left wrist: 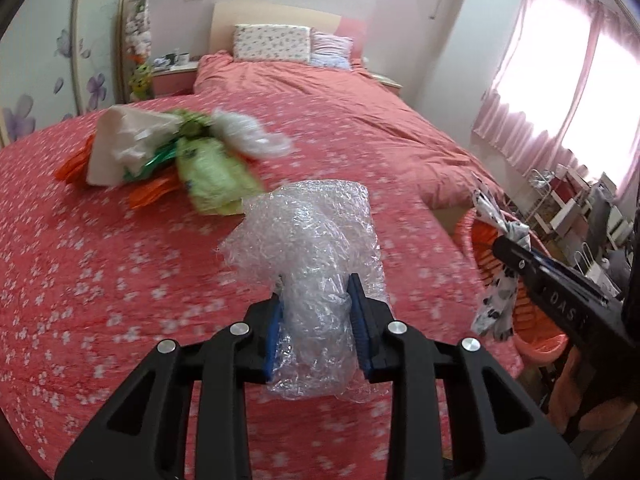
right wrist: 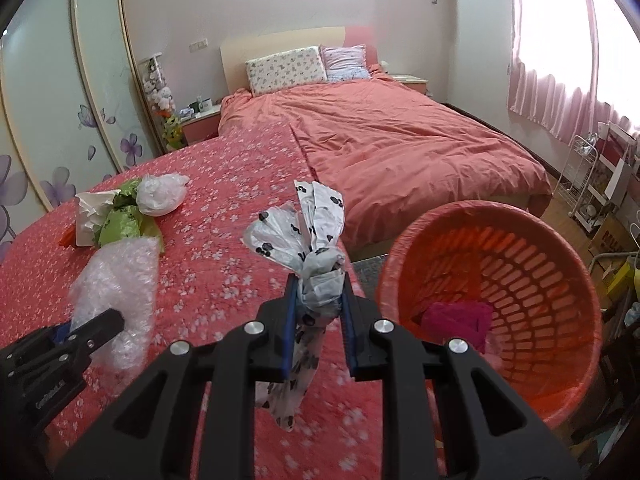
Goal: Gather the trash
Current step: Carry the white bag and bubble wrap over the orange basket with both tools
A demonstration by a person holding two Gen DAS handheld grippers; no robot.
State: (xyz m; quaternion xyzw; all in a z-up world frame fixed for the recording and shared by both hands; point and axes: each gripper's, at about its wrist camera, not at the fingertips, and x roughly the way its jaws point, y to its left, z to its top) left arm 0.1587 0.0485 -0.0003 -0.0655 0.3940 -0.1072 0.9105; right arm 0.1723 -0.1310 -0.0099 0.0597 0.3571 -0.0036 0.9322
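My left gripper (left wrist: 316, 300) is shut on a crumpled wad of clear bubble wrap (left wrist: 308, 240), held above the red flowered bedspread (left wrist: 100, 300). My right gripper (right wrist: 320, 300) is shut on a knotted white plastic bag with black spots (right wrist: 308, 236), also lifted off the bed. An orange slatted basket (right wrist: 500, 288) stands just right of the right gripper, with something magenta (right wrist: 456, 320) at its bottom. More trash lies in a heap (left wrist: 168, 152) at the far left of the bed: white paper, green wrappers, orange pieces and a clear plastic bag (right wrist: 160, 194).
The bed runs back to a pink duvet (right wrist: 400, 140) and pillows (right wrist: 288, 68) at the headboard. Wardrobe doors (right wrist: 60, 100) with purple flowers stand on the left. Wire racks and boxes (right wrist: 592, 184) crowd the floor by the pink-curtained window on the right.
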